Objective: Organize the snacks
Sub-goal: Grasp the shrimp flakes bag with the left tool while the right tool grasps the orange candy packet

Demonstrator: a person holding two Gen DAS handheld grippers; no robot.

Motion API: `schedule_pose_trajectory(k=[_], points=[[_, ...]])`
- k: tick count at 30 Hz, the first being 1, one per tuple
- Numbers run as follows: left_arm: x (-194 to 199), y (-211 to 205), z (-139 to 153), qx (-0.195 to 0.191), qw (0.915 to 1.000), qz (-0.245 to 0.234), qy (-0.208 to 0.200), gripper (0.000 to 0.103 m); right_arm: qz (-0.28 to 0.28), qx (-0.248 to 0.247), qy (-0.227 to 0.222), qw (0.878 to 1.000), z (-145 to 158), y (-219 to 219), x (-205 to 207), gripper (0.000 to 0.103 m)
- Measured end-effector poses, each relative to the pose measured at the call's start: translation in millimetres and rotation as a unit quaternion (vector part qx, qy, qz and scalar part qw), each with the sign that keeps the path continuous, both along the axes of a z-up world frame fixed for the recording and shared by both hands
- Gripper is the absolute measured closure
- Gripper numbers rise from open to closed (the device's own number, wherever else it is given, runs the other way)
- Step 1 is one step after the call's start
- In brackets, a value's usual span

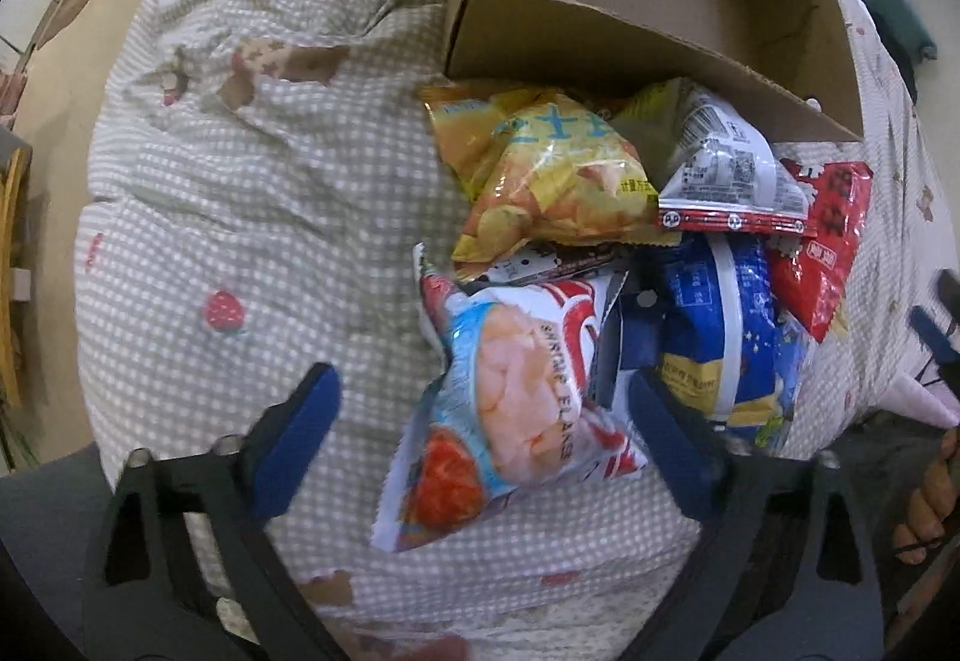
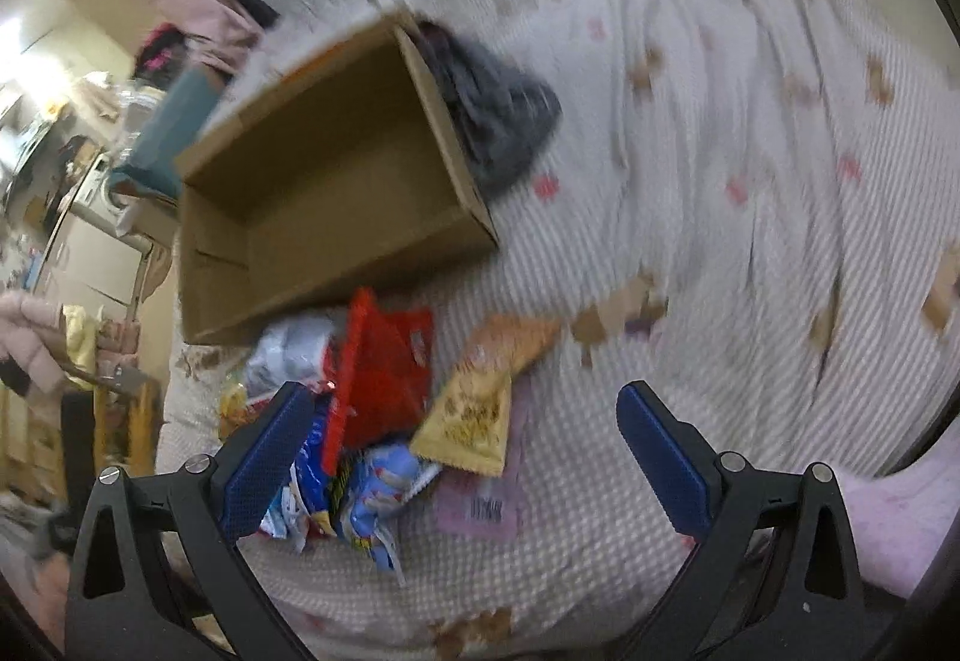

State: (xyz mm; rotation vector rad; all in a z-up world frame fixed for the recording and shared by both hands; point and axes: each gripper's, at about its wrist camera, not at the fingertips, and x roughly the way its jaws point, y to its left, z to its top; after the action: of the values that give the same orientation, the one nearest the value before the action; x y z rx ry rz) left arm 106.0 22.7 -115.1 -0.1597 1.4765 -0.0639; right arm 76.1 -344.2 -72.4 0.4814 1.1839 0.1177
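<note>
Both the left gripper (image 1: 480, 415) and right gripper (image 2: 462, 424) hang unclenched, grasping nothing, over crinkly foil snack bags (image 1: 606, 253) below the brown cardboard box (image 1: 648, 55) at upper right.

A bed covered by a quilted grey-and-white gingham bedspread (image 1: 252, 253) printed with red strawberries and brown bears carries an open, empty brown cardboard box (image 1: 648, 1) and a heap of snack packets just beside the box's near wall. Directly on the cloth lie a white-and-blue shrimp-flakes bag (image 1: 516, 409), a yellow crisp bag (image 1: 540, 175) leaning against the box, a tan biscuit packet (image 2: 474, 415) and a flat pale pink packet (image 2: 480, 505). A dark grey garment (image 2: 498, 121) lies crumpled against the box's far side.
</note>
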Motion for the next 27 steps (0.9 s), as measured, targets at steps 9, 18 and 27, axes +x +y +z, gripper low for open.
schedule_pose_trajectory(k=[9, 18, 27], points=[[5, -15, -38, -0.003, 0.9997, -0.008, 0.022, 0.050, -0.031, 0.052, 0.132, 0.989, -76, 3, 38, 0.042], [-17, -23, -34, -0.007, 0.9997, -0.017, 0.014, 0.065, 0.029, -0.054, 0.149, 0.987, -103, 43, 55, 0.054], [-39, -10, 3, -0.017, 0.9997, -0.017, -0.004, 0.066, 0.010, -0.033, 0.121, 0.992, -79, 19, 35, 0.079]])
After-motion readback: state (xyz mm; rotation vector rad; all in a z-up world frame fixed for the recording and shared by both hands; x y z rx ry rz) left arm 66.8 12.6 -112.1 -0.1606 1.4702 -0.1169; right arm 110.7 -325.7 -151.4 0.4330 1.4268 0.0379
